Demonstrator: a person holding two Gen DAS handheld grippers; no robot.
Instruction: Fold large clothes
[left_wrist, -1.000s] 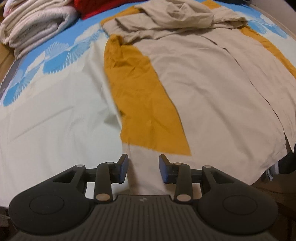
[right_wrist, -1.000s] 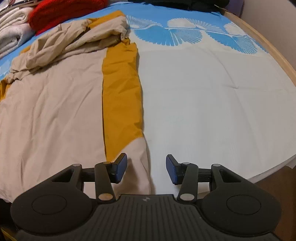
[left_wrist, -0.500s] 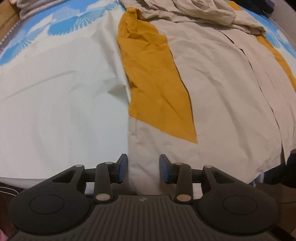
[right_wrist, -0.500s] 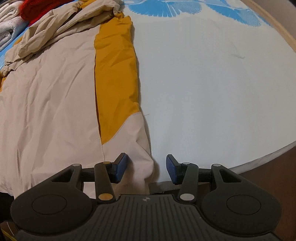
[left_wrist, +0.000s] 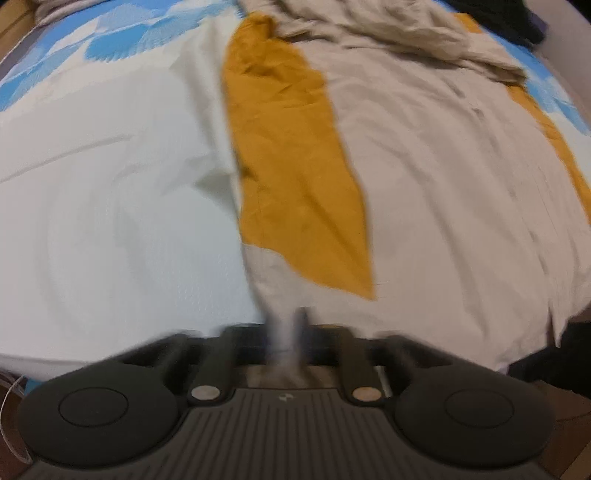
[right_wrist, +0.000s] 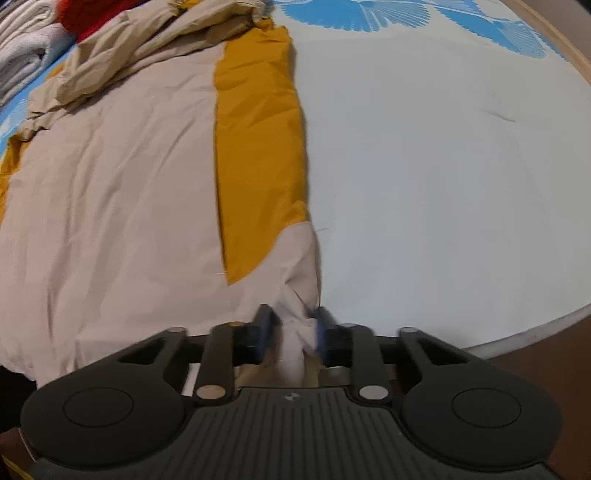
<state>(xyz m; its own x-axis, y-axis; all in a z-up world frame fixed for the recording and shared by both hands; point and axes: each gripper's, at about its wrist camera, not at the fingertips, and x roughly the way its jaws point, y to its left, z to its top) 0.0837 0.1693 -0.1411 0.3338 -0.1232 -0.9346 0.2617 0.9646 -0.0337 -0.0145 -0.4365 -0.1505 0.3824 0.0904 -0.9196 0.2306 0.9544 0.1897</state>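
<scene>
Left wrist view, though blurred by motion, shows white bedding (left_wrist: 110, 229) with a blue fan print along its far edge on the left, and beside it a large beige garment (left_wrist: 443, 206) with mustard-yellow side panels (left_wrist: 291, 177), spread flat over the bed with its far end bunched in loose folds. The left gripper (left_wrist: 286, 332) sits at the garment's near left corner, its fingers drawn close together and pinching a bunched strip of the beige hem. Right wrist view shows folded pale towels (right_wrist: 26, 62) and a red item (right_wrist: 79, 18) at the far left, then the same garment (right_wrist: 122, 192) with its right yellow panel (right_wrist: 258, 147), and the bedding (right_wrist: 443, 184) stretching to the right. The right gripper (right_wrist: 291, 328) has its blue-padded fingers (right_wrist: 263, 328) pressed onto a crumpled fold of the garment's near right corner, at the bed's near edge.
</scene>
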